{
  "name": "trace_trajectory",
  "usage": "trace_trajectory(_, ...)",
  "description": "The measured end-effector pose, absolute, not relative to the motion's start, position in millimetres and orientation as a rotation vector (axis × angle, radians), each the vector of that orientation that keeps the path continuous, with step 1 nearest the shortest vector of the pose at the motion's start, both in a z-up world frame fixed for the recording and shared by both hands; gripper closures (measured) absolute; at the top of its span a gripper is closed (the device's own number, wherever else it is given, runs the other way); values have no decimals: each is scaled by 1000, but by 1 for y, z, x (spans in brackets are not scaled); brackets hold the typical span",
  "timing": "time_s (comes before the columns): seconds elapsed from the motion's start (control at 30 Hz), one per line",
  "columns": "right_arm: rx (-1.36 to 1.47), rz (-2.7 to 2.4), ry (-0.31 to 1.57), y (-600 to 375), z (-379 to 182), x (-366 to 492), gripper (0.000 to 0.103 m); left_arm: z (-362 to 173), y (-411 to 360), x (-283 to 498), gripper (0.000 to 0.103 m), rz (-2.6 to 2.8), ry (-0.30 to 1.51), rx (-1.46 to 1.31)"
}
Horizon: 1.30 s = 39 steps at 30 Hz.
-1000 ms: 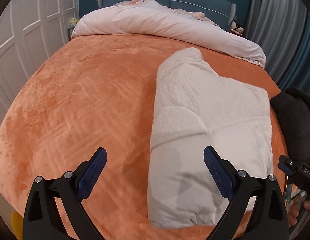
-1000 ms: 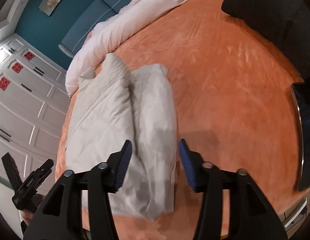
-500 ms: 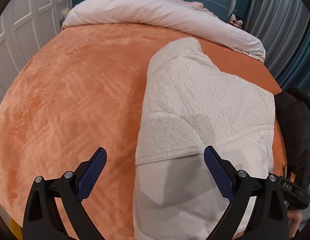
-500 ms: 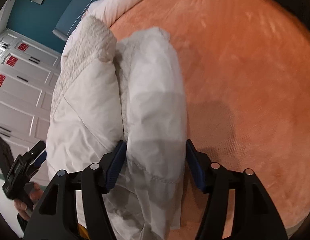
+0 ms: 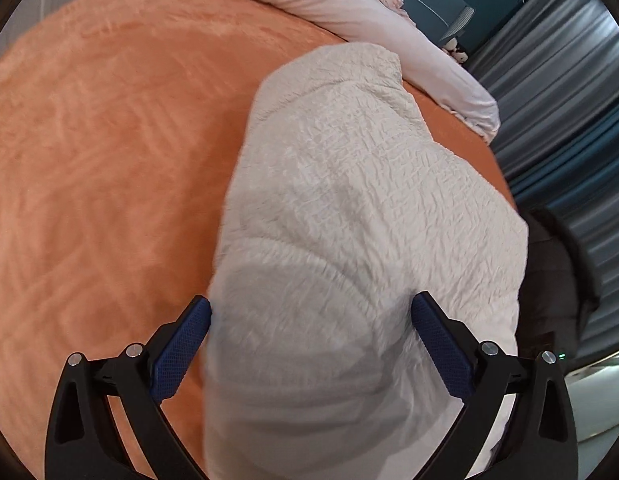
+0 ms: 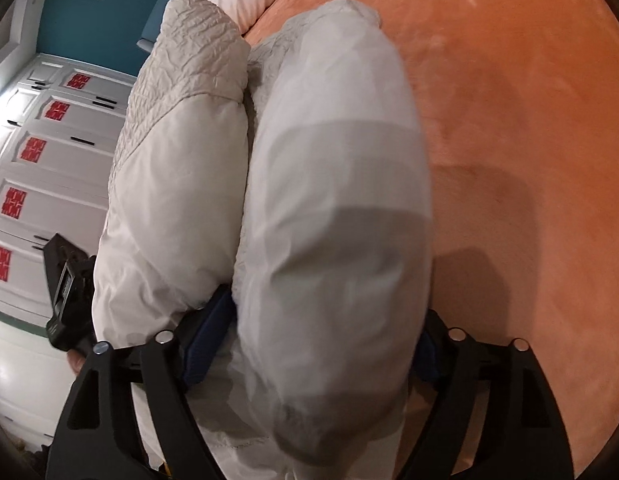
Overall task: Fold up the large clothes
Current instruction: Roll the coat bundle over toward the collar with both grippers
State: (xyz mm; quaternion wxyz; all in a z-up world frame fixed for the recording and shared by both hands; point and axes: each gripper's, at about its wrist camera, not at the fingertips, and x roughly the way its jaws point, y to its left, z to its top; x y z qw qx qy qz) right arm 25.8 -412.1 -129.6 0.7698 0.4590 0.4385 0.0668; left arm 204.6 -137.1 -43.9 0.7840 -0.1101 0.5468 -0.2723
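Note:
A pale grey-white padded garment lies folded lengthwise into two thick rolls on the orange bedspread. My left gripper stands wide open, low over the near end of the quilted roll, which bulges up between its blue pads. In the right wrist view my right gripper straddles the smoother roll of the garment. Its jaws are opening, and the cloth fills the gap and hides much of both pads. The left gripper's black body shows at the left beside the other roll.
A pink-white duvet is bunched at the head of the bed. Something black lies at the bed's right edge by grey-blue curtains. White wardrobe doors with red stickers stand to the left. The orange bedspread stretches bare to the right.
Both grippers have dropped and moved forward onto the garment, which now fills the space between their fingers. The right gripper's jaws have spread wider around the roll.

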Motion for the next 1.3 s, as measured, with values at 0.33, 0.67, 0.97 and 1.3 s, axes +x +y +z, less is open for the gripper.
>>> trace_trajectory(0.33, 1083, 259, 866, -402, -132, 42, 61, -26, -153, 199, 19, -644, 1132, -203)
trace_trajectory(0.67, 902, 251, 770, -344, -52, -14, 81, 49, -114, 144, 36, -701, 988, -145)
trace_trajectory(0.97, 801, 286, 650, -302, 13, -42, 82, 116, -56, 112, 42, -737, 842, -170)
trace_trajectory(1.3, 727, 334, 623, -264, 53, -9, 84, 139, -9, 139, 46, -699, 755, -160)
